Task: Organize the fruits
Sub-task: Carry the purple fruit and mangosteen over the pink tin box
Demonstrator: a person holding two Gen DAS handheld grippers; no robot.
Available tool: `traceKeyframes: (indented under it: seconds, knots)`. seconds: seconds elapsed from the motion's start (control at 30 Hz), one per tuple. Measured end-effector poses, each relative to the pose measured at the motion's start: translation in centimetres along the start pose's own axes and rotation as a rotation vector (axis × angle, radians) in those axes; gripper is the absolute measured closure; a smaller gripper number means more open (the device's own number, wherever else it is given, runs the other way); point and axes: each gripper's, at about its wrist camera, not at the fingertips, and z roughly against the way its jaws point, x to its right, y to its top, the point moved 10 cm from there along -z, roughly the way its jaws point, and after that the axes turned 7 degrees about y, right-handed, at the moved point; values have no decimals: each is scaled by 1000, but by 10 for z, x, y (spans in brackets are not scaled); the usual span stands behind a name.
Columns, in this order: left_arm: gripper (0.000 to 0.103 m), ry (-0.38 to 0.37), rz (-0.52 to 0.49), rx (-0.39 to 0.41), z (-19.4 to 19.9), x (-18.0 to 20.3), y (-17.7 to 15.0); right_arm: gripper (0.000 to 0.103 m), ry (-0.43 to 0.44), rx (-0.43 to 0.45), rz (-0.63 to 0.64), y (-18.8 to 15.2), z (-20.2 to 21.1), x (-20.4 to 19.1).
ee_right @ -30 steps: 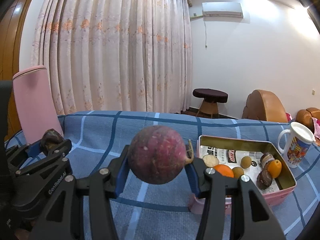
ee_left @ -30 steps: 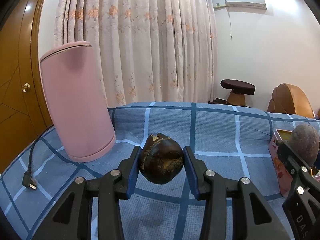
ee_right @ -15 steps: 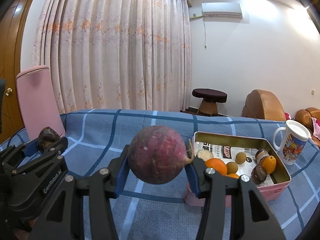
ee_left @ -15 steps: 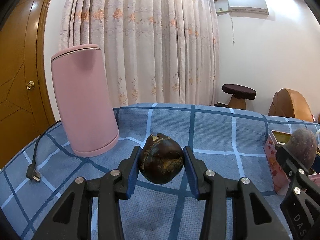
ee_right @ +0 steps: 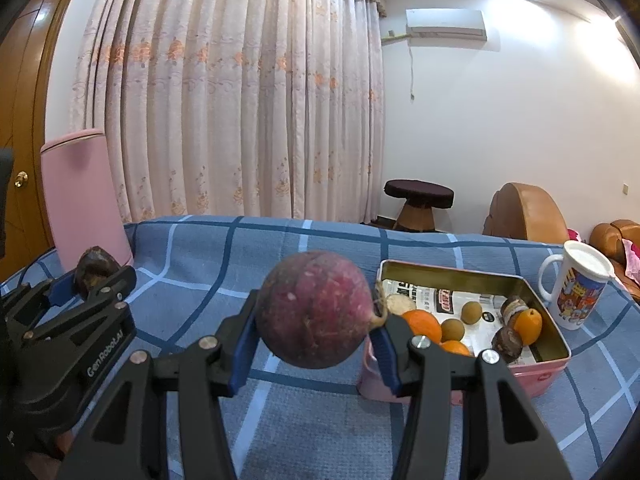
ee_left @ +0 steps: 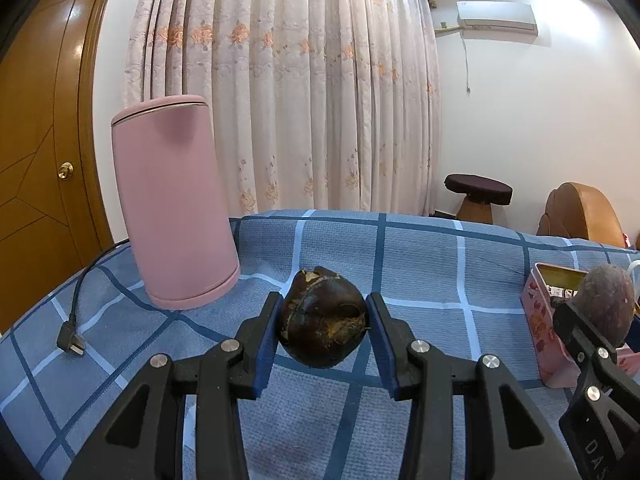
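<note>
My left gripper is shut on a dark brown wrinkled fruit, held above the blue checked cloth. My right gripper is shut on a round purple-red fruit with a short dry stem, just left of the pink tin box. That tin holds oranges, small brown round fruits and dark fruits on printed paper. In the left wrist view the right gripper with its purple fruit shows at the right edge. The left gripper shows low left in the right wrist view.
A tall pink cylinder stands at the cloth's back left, with a black cord and plug beside it. A white printed mug stands right of the tin. Curtains, a stool and brown chairs lie beyond the far edge.
The left wrist view has swung a little: the pink cylinder and the tin sit further right and more upright. In the right wrist view the tin has shifted slightly left. Both grips are unchanged.
</note>
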Motion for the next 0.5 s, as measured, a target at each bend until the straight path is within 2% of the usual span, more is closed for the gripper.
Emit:
traceKeyframes:
  seconds: [0.5]
  knots:
    - [59,-24,-24,5,12,21,-3,50,-10,1,7,-3,13,13]
